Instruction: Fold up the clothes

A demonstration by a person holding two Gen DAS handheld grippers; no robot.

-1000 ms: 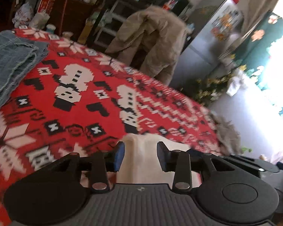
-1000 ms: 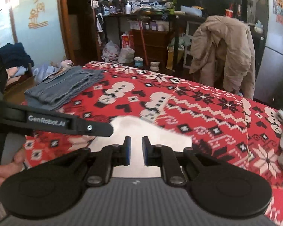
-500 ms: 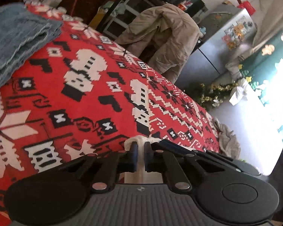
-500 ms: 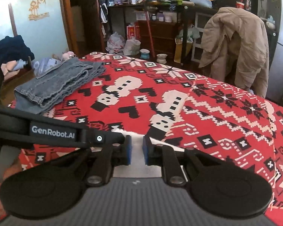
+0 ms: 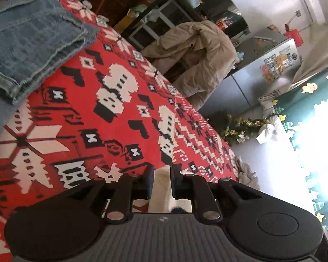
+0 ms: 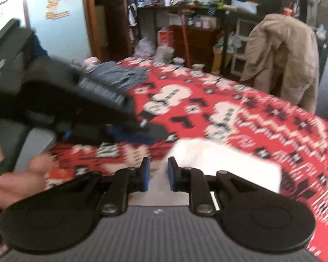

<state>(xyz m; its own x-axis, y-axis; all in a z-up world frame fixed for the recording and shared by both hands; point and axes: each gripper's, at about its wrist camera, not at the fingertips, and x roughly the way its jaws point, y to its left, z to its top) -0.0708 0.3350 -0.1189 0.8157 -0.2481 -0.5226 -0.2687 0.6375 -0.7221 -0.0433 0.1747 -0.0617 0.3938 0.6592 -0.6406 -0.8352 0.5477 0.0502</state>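
A white garment (image 5: 161, 179) lies at the near edge of the red patterned tablecloth (image 5: 98, 131). My left gripper (image 5: 161, 170) is low over it. Its jaws are opening and a raised fold of the white cloth still stands between the pads. My right gripper (image 6: 158, 163) hovers at the white garment (image 6: 225, 166). Its jaws are also opening, the cloth lying between and under them, loose. The left tool's black body (image 6: 76, 91) crosses the right wrist view, held by a hand (image 6: 21, 179). The picture there is blurred.
Folded blue jeans (image 5: 32, 43) sit at the far left of the table, also in the right wrist view (image 6: 120, 76). A beige jacket (image 6: 282, 54) hangs on a chair behind the table. A grey garment (image 5: 247, 172) droops off the right edge.
The left jaws closed on the white fold, then eased apart, and that view has rolled. The right jaws have widened slightly. Both grippers have moved forward over the table.
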